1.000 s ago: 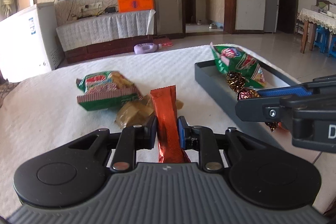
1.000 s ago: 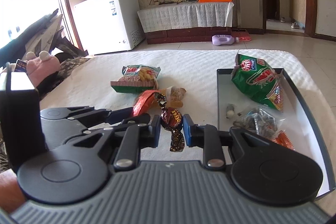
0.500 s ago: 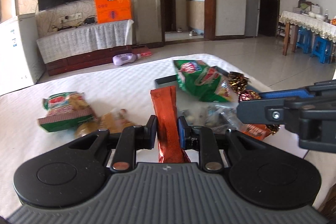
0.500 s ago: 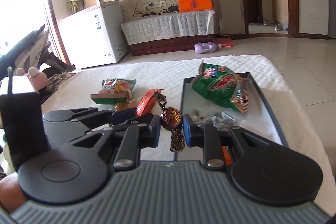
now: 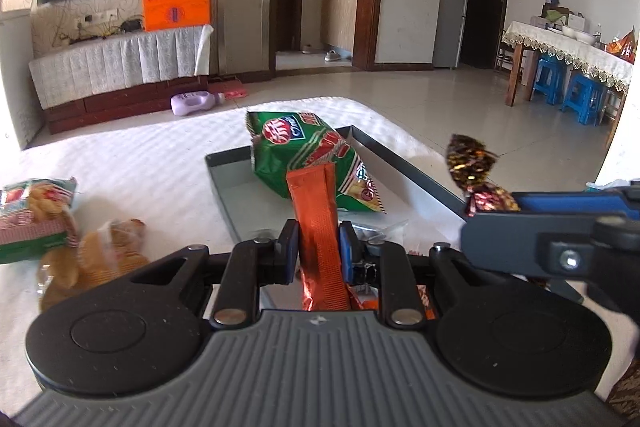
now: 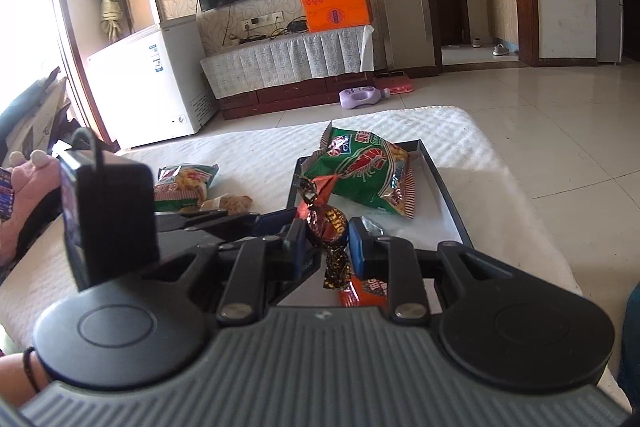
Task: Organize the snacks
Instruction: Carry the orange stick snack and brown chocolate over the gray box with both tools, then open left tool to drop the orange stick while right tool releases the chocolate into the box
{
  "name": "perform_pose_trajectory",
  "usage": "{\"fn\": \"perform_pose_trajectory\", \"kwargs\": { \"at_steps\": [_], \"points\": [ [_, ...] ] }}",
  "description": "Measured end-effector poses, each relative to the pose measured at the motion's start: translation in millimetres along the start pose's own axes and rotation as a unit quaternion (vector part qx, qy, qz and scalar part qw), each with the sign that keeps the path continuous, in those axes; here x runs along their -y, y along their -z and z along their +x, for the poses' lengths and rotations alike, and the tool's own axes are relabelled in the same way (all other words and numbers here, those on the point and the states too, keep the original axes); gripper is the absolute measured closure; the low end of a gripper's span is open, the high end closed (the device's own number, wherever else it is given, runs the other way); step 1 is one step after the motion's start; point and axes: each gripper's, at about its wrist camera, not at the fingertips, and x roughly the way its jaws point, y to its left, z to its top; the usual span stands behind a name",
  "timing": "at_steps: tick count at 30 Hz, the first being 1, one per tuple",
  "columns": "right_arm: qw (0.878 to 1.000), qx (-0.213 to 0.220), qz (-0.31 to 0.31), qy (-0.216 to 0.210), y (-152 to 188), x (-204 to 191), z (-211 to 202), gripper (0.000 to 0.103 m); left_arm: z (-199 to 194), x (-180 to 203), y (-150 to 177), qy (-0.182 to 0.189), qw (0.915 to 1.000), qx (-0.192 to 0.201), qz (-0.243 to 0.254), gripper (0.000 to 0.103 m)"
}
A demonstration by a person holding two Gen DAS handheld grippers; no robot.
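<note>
Left wrist view first: the left gripper [image 5: 318, 251] is clamped on an orange wrapper bar [image 5: 318, 223], which stands up between the blue pads. It's over the near end of the grey tray [image 5: 404, 167], where a green shrimp-chip bag [image 5: 308, 151] already lies. Off to the left, on the white cloth [image 5: 132, 155], a second green snack bag [image 5: 34, 215] and a clear-wrapped pastry [image 5: 96, 255] wait outside the tray. The other tool pokes in from the right, carrying a twist-wrapped candy [image 5: 476, 179].

Right wrist view: the right gripper [image 6: 328, 247] is closed on that candy [image 6: 328, 223], squeezing its round middle, with the tray right ahead and a few small wrappers under the fingers.

My take on doing this bit well: both tools are crowded over the same corner, so I'd drop one item at a time, get low over a bare patch of tray floor, then let go, so nothing bounces over the rim or lands on the chip bag.
</note>
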Motion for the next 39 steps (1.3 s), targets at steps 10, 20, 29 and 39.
{"fn": "perform_pose_trajectory", "kwargs": {
  "at_steps": [10,20,29,39],
  "points": [
    [1.000,-0.011,0.011,0.006,2,14,8,0.077,39,9,-1,0.017,0.9997,-0.011,0.017,0.077],
    [1.000,-0.020,0.012,0.006,4,17,10,0.077,31,13,9,0.011,0.9993,-0.004,0.037,0.043],
    [0.999,-0.037,0.005,0.004,12,16,9,0.077,6,15,26,0.005,0.9981,0.001,0.062,0.026],
    [0.998,-0.056,0.009,0.000,23,13,6,0.077,-40,26,44,0.022,0.9936,0.021,0.109,0.021]
  ]
}}
